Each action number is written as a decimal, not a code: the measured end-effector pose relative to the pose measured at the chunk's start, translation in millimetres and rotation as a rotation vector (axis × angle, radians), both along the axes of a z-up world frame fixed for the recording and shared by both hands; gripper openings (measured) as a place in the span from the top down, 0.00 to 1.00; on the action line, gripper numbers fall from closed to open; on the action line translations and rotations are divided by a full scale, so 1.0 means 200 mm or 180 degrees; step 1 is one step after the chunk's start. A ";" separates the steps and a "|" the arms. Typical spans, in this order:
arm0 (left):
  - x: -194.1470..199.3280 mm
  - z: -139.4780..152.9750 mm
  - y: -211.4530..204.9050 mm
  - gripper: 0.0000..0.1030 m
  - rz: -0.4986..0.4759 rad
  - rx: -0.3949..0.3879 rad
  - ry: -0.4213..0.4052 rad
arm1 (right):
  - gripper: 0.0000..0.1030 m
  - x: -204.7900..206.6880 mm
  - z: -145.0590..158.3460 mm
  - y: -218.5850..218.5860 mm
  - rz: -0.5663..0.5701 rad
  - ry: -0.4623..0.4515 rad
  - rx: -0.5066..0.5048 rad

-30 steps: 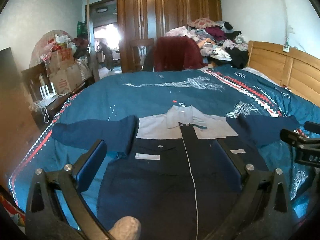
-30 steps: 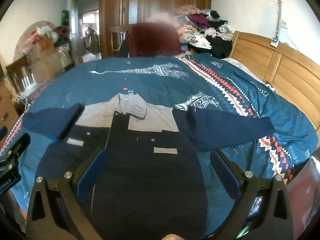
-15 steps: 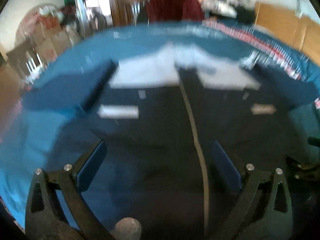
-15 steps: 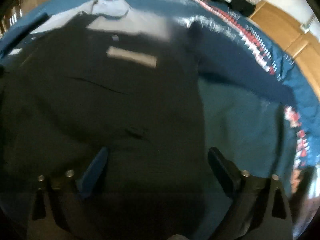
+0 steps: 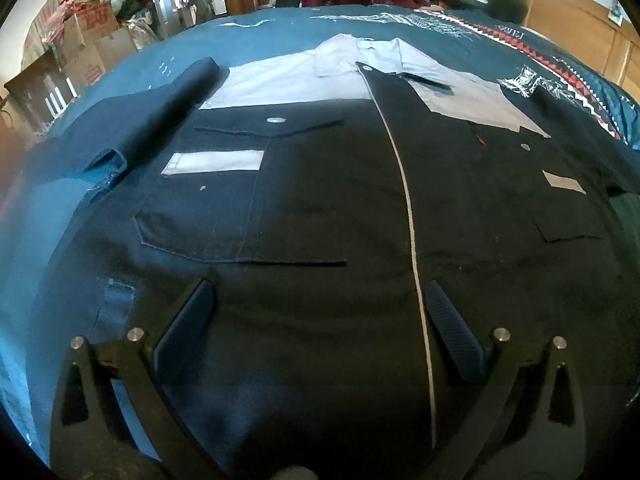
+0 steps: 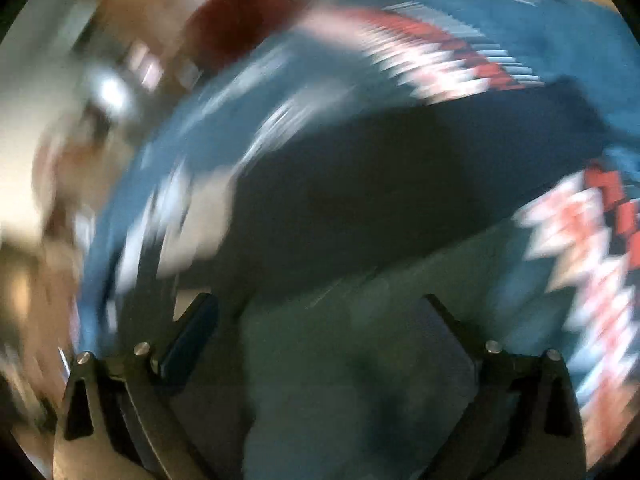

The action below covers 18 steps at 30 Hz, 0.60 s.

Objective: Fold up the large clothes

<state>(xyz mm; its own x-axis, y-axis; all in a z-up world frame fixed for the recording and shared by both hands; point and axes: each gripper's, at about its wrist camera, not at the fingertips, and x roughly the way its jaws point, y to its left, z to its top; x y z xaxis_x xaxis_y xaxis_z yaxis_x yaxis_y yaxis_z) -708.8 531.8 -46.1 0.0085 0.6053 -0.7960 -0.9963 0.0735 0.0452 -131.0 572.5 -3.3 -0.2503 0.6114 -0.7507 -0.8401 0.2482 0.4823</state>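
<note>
while both jaws gape, one jacket [image 5: 320,200], two chest pockets

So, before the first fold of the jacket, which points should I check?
1. Jacket lies flat, front up, on the bed cover: ok.
2. Left sleeve spread out to the side: ok.
3. Left gripper jaws open, holding nothing: ok.
4. Right gripper jaws open: ok.
5. Right sleeve position: cannot tell, the right view is blurred.
</note>
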 end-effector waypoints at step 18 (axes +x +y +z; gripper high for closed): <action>-0.02 -0.01 0.08 0.00 -0.0008 0.0010 -0.0053 | 0.31 1.04 -0.29 0.17 -0.1127 0.0760 -0.0154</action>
<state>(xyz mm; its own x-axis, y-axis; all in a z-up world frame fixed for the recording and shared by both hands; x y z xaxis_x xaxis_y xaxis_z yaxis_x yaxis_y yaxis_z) -712.0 546.8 -47.3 0.0233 0.6078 -0.7938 -0.9967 0.0758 0.0288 77.2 606.0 -62.0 -0.2016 0.6563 -0.7270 -0.5652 0.5282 0.6336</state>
